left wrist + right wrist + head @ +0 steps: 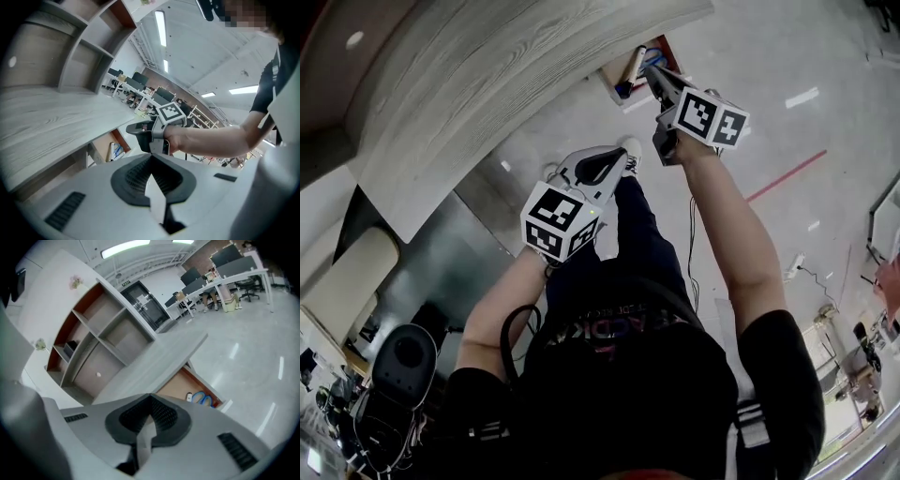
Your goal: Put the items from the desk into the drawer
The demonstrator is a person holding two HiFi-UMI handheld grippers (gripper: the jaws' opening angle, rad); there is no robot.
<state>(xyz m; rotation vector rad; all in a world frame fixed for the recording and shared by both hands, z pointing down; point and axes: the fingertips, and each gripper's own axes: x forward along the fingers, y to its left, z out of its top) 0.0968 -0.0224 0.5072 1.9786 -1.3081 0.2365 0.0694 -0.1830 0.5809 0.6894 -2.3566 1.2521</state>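
The drawer stands open under the grey wood-grain desk. In it lie a blue looped item and a white tube; the right gripper view shows the same blue item and white piece. My right gripper hangs just above and to the right of the drawer, jaws shut with nothing between them. My left gripper sits lower, over the floor beside the desk edge, its jaws also shut and empty. It looks at the right gripper and the drawer.
A shelf unit with open compartments stands behind the desk top. The person's legs and a white shoe are below the grippers. An office chair stands at lower left. Polished floor stretches to the right.
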